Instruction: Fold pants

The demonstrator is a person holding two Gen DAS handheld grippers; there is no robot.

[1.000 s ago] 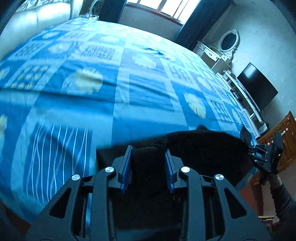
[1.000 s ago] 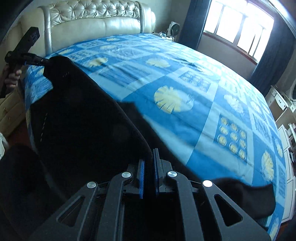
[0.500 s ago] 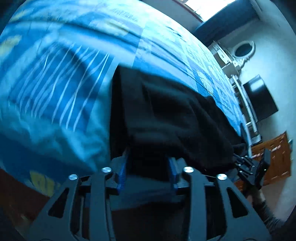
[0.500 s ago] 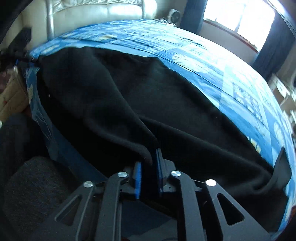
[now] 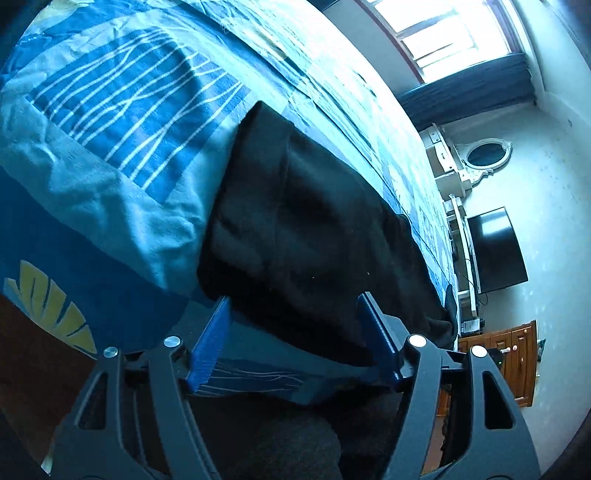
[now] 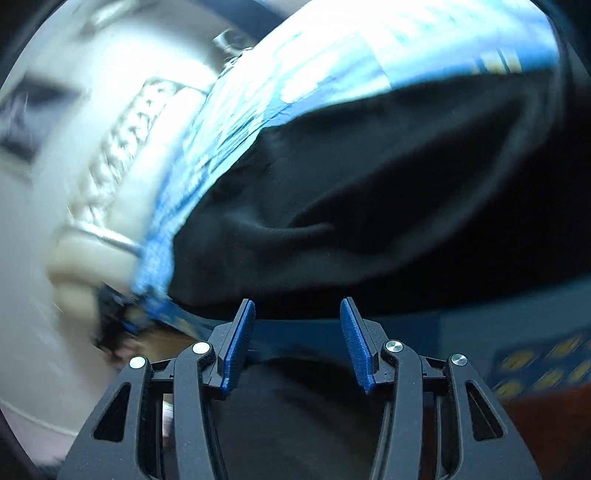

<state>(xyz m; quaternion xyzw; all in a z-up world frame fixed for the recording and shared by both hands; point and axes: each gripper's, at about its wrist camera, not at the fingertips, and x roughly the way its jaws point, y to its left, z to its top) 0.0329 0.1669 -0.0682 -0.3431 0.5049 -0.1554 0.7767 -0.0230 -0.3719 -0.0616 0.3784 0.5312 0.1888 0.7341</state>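
The black pants point(image 5: 306, 221) lie along the near edge of the bed, on the blue patterned bedspread point(image 5: 122, 110). My left gripper point(image 5: 295, 306) is open, its blue pads apart, just in front of the pants' near edge and holding nothing. In the right wrist view the pants point(image 6: 369, 192) spread over the bed edge with a soft fold in the middle. My right gripper point(image 6: 297, 308) is open and empty, just short of the cloth. That view is blurred by motion.
A cream tufted headboard point(image 6: 110, 147) stands left of the bed in the right wrist view. A television point(image 5: 495, 251), a white dresser with an oval mirror point(image 5: 484, 155), a wooden cabinet point(image 5: 513, 362) and a window point(image 5: 454, 33) line the room beyond the bed.
Both grippers lowered the pants onto the bed edge, then opened and let go. Both have drawn back a little from the cloth; the right one is swinging left.
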